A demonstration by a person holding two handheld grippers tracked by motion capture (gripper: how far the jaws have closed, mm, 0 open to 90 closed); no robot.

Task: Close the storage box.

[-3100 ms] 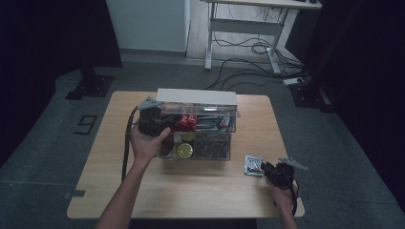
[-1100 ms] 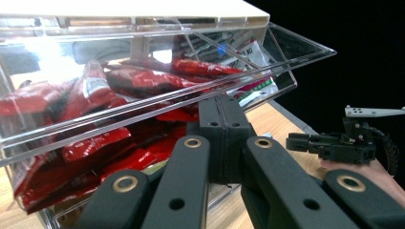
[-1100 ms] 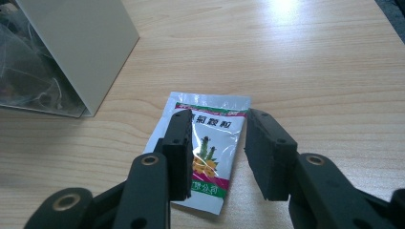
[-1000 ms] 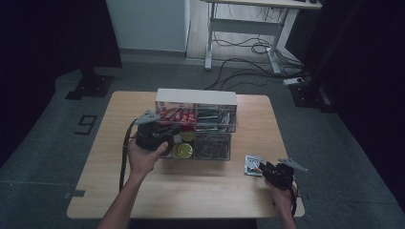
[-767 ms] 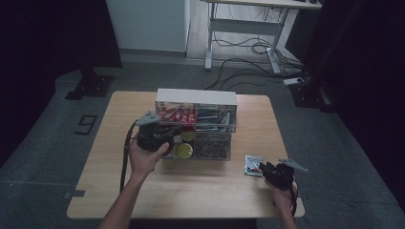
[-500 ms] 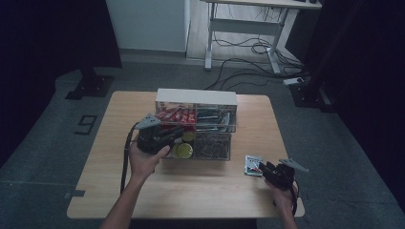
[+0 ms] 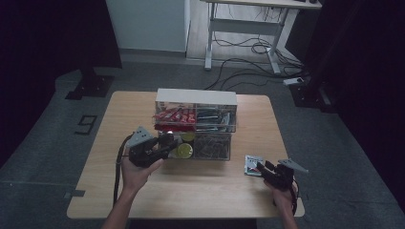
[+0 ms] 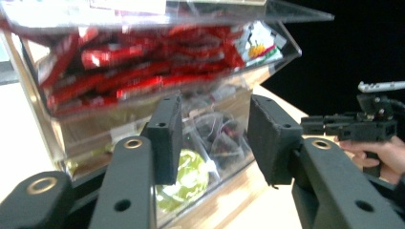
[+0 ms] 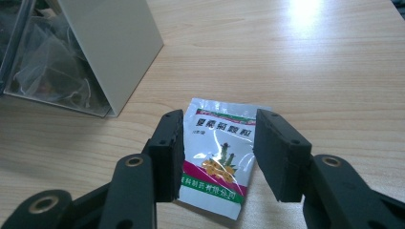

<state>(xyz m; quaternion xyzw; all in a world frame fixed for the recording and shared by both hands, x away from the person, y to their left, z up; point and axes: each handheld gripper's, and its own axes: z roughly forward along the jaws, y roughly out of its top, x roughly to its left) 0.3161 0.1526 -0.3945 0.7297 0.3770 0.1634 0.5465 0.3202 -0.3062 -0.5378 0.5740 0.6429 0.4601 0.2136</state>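
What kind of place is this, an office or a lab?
Probably a lab or recording studio rather than an office: dark curtains flank a lone wooden table, cables trail across the floor under a desk frame, and a number 9 is marked on the floor.

A clear organiser stands mid-table, snack bars in its upper left compartment, tea bags lower right. A sachet lies right of it.
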